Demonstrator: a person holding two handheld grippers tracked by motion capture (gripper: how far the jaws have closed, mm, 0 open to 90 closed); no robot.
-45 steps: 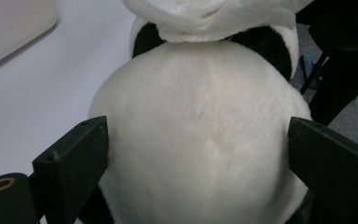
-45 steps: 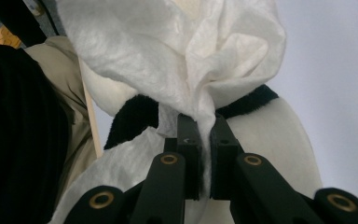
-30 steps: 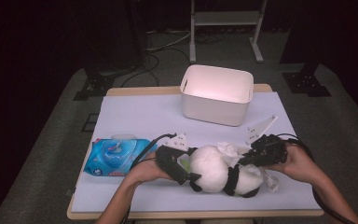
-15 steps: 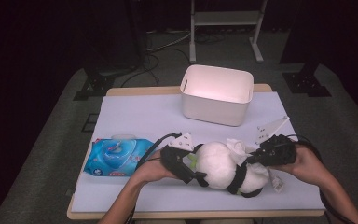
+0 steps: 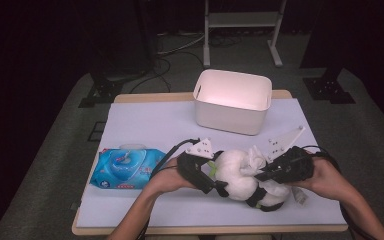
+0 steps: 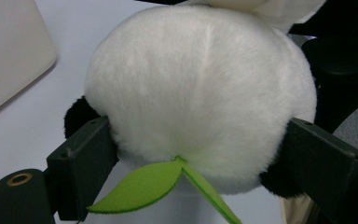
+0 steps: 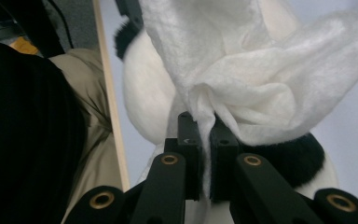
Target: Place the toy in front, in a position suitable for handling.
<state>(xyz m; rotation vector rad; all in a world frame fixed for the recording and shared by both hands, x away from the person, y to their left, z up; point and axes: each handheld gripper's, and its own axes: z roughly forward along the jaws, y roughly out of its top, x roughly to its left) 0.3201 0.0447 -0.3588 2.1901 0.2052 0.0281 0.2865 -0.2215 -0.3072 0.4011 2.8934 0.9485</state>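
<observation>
A white plush panda (image 5: 237, 176) with black limbs lies on the mat near the front edge. My left gripper (image 5: 217, 175) holds its round white body (image 6: 200, 93) from the left. Its jaws have just been closing and now press on both sides of the body, above a green felt leaf (image 6: 142, 186). My right gripper (image 5: 261, 175) comes in from the right, shut on a bunched white wipe (image 5: 254, 156). The wipe (image 7: 261, 84) drapes against the plush from the right gripper (image 7: 205, 135), whose pads pinch its lower fold.
A white plastic bin (image 5: 232, 102) stands at the back centre of the pale mat (image 5: 150, 120). A blue pack of wet wipes (image 5: 125, 167) lies at the front left. The wooden table edge (image 5: 205, 230) runs just below both forearms.
The left jaws have closed in on the plush's body. The right gripper has shifted slightly right with the wipe, and the plush has turned a little between the two grippers.
</observation>
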